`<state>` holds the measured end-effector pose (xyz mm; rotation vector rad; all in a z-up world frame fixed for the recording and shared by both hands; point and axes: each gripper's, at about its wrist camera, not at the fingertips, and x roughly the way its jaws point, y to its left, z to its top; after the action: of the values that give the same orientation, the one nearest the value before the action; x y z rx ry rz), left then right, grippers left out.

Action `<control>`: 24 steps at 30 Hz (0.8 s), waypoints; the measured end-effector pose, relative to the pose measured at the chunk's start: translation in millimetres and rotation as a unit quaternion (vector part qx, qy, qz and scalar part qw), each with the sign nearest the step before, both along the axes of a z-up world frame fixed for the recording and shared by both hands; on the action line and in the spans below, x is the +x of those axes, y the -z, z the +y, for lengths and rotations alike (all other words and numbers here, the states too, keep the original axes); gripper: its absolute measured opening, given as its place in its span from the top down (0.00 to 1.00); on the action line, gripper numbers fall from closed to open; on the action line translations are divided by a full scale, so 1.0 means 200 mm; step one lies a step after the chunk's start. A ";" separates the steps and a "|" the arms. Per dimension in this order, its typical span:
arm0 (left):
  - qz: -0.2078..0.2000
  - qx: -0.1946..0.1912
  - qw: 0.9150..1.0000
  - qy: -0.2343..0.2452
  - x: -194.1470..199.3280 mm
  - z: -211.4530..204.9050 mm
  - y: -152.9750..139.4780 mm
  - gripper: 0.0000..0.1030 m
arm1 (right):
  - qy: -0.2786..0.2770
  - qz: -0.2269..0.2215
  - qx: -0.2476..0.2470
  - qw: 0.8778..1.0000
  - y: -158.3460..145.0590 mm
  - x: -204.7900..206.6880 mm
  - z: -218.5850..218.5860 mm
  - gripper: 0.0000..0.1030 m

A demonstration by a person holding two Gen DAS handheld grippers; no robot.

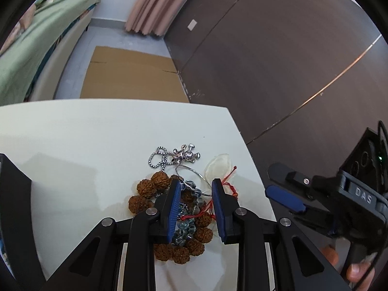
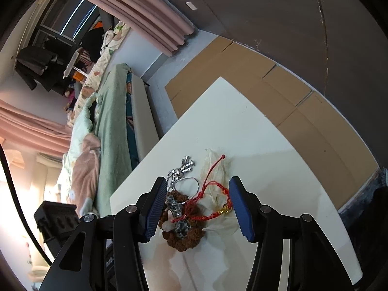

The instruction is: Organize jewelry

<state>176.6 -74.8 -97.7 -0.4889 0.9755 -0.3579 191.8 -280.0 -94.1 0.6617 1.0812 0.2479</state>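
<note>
Black right tool [image 1: 286, 197], "DAS" lettering [image 1: 363, 195]

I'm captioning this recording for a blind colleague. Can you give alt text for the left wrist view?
The left tongs, pads apart, straddle a tangled jewelry pile on a white table: brown bead bracelet, silver chain, red cord. The right tongs hover at right.

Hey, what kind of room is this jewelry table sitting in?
Most likely a bedroom at home: a bed with green bedding stands beside the white table, pink curtains hang by the wall, and clothes hang in the far corner.
</note>
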 end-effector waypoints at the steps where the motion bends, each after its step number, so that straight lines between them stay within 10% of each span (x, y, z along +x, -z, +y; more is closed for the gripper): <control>1: 0.004 -0.002 1.000 0.000 0.00 0.00 0.01 0.73 | 0.000 0.001 0.000 1.000 0.00 0.00 0.00 0.46; 5: 0.009 -0.010 1.000 -0.007 0.01 -0.02 0.04 0.74 | 0.001 0.000 0.000 1.000 0.00 0.00 -0.01 0.46; 10: 0.011 -0.010 1.000 -0.022 0.03 0.00 0.05 0.99 | -0.004 0.001 -0.003 1.000 0.00 0.00 -0.01 0.46; 24: 0.006 -0.042 0.998 -0.045 -0.01 0.16 -0.03 1.00 | -0.022 0.012 -0.011 1.000 0.06 0.05 0.08 0.46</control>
<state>175.6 -43.7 -92.5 -0.6091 0.9497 -0.3166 201.2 -264.6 -105.3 0.6229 1.1213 0.2661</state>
